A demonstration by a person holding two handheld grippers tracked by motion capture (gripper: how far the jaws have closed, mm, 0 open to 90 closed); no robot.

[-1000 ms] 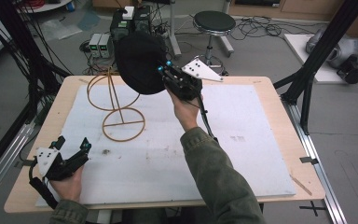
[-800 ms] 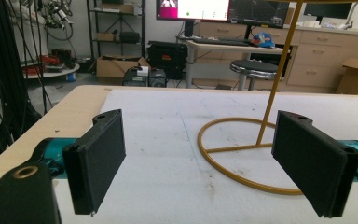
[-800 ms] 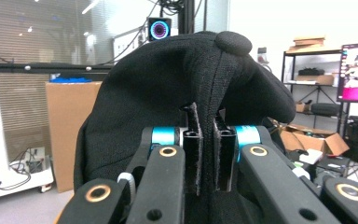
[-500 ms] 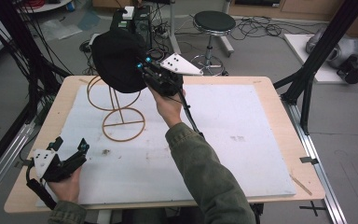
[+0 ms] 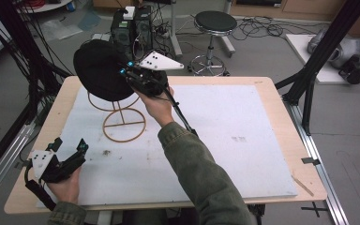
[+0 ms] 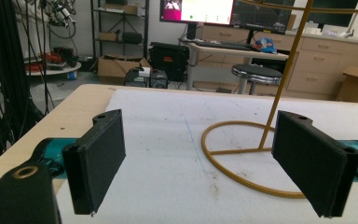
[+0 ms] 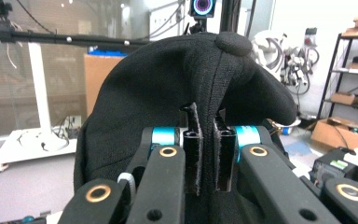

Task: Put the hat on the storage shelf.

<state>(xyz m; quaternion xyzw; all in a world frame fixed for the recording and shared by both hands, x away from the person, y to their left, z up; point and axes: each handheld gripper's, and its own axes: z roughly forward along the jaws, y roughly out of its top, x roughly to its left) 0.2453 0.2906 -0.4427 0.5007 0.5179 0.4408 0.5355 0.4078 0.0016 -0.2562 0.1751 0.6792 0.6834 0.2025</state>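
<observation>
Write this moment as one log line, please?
right claw: shut on black hat | hat: above wire stand | left claw: open, near table edge

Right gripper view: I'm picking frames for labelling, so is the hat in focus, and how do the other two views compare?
Right gripper view: black hat weave and seam sharp, room behind soft. Left gripper view: wire stand crisp. High view: softer and grainy overall.

A wire stand (image 5: 122,112) sits on a mat (image 5: 243,140) covering the table (image 5: 281,89), toward its far left. The right gripper (image 5: 127,72), jaws pinched on a cap (image 5: 96,70), holds it above the stand's top. The left gripper (image 5: 68,150), jaws apart, rests at the near left corner, before the stand. A stool (image 5: 214,28) stands behind the table.
</observation>
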